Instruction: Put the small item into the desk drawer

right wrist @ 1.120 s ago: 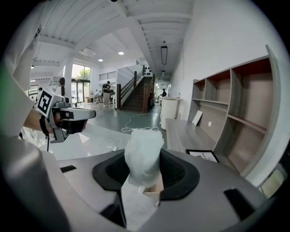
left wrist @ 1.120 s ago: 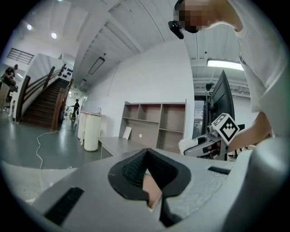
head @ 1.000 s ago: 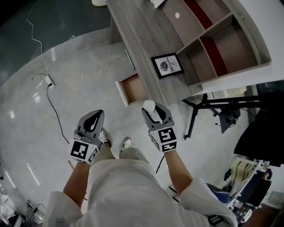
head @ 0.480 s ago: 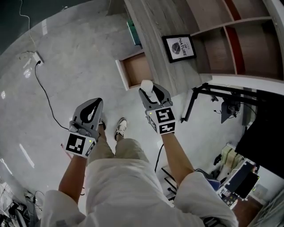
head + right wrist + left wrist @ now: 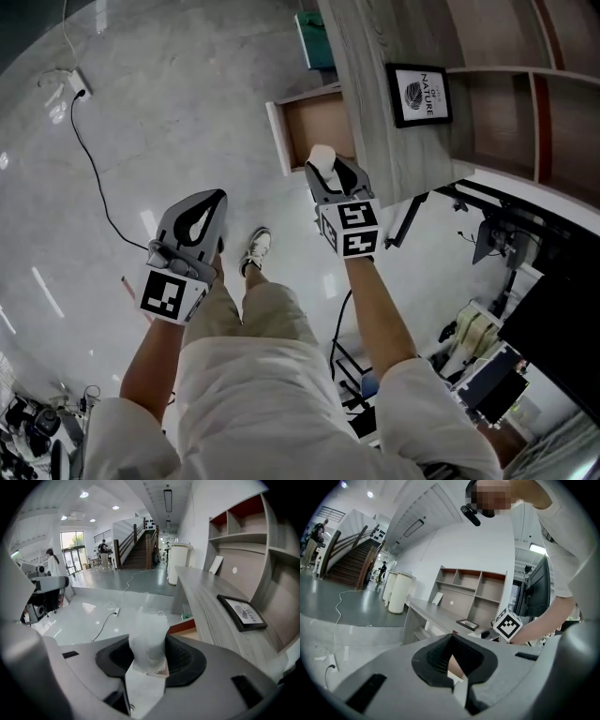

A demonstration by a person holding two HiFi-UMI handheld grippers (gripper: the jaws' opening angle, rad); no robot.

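In the head view my right gripper (image 5: pixel 325 165) is shut on a small white translucent packet (image 5: pixel 322 157), just short of the front of the open wooden drawer (image 5: pixel 317 127) in the grey desk (image 5: pixel 370 66). The right gripper view shows the packet (image 5: pixel 147 639) upright between the jaws of the right gripper (image 5: pixel 146 666), with the drawer (image 5: pixel 186 630) ahead and a little right. My left gripper (image 5: pixel 201 208) hangs to the left above the floor, well off the desk. Its jaws meet with nothing in them; the left gripper (image 5: pixel 452 665) looks toward the desk (image 5: pixel 436 612).
A framed "NATURE" picture (image 5: pixel 420 94) lies on the desktop beside a shelf unit (image 5: pixel 525 84). A green object (image 5: pixel 314 26) sits under the desk. A power strip and cable (image 5: pixel 80 86) lie on the floor at left. A black stand (image 5: pixel 487 239) is right of the desk.
The right gripper with the packet has come closer to the drawer, from well short of it to just before its front. The left gripper has stayed low at the left.
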